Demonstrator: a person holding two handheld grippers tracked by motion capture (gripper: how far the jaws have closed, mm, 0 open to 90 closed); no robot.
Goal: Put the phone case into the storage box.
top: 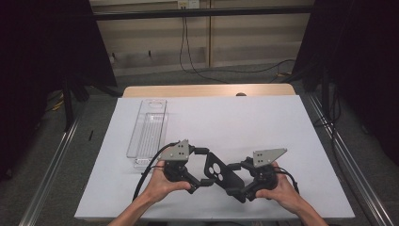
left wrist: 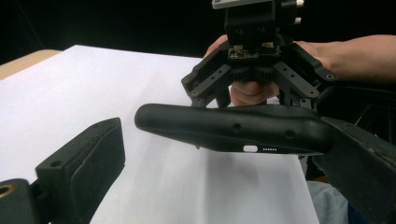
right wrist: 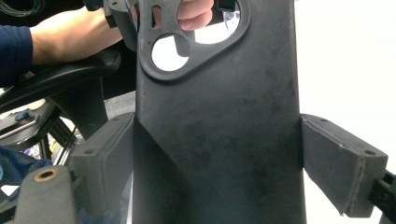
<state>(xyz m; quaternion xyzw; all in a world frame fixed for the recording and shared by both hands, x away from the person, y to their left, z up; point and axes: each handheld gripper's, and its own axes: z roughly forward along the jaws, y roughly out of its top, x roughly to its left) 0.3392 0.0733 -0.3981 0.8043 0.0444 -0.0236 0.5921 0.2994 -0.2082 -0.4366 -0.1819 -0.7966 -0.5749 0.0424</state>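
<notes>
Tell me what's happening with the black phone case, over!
Right gripper shut on black phone case, fingers on both edges. Left gripper fingers apart, one at the case's end. Clear tray off left, nothing blocking.

The left claw (top: 203, 181) and the right claw (top: 236, 188) are matte black, each topped with a grey three-cornered plate dotted with small holes. A black cable trails from each. Their jaws end in thick, dark rubbery pads (right wrist: 344, 163). Linkage arms carry brass-coloured bushings and small screws. A dark blue sleeve (right wrist: 14, 53) covers one forearm in the right claw's view.
</notes>
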